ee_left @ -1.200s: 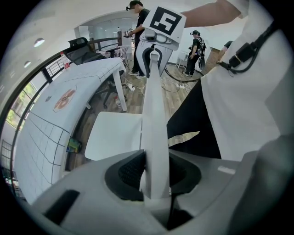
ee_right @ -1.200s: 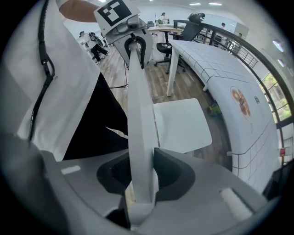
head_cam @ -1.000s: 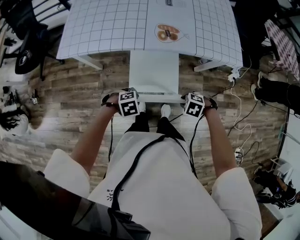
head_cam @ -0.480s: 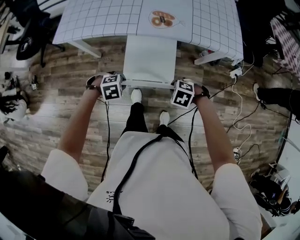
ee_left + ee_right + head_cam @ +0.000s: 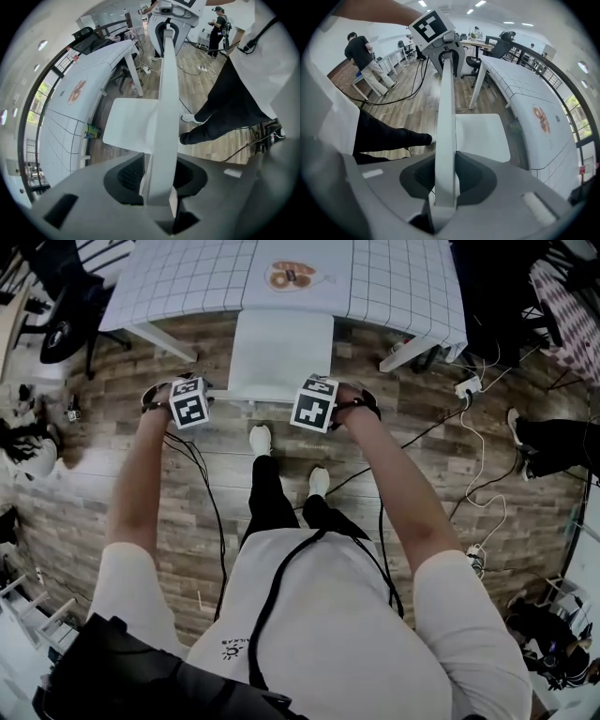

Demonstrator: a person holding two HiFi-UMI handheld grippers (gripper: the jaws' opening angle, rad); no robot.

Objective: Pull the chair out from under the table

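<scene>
A white chair stands at the white gridded table (image 5: pixel 187 277), its seat (image 5: pixel 279 352) showing out from under the table's edge. Both grippers point down onto the top of the backrest (image 5: pixel 164 117). My left gripper (image 5: pixel 187 401) sits at its left end. There the jaws have just been opening, and the backrest stands between them with small gaps on both sides. My right gripper (image 5: pixel 316 401) is at the right end. Its jaws have been closing and now press on the backrest (image 5: pixel 445 117) from both sides. The person's feet stand behind the chair.
A black office chair (image 5: pixel 56 306) stands at the table's left. Cables and a power strip (image 5: pixel 466 387) lie on the wooden floor to the right, near another person's leg (image 5: pixel 553 437). A plate print (image 5: pixel 289 276) lies on the table. People stand further off (image 5: pixel 363 56).
The person's feet have stepped back from the chair and the arms reach out further. Both grippers stay on the backrest's top. The seat shows slightly more from under the table.
</scene>
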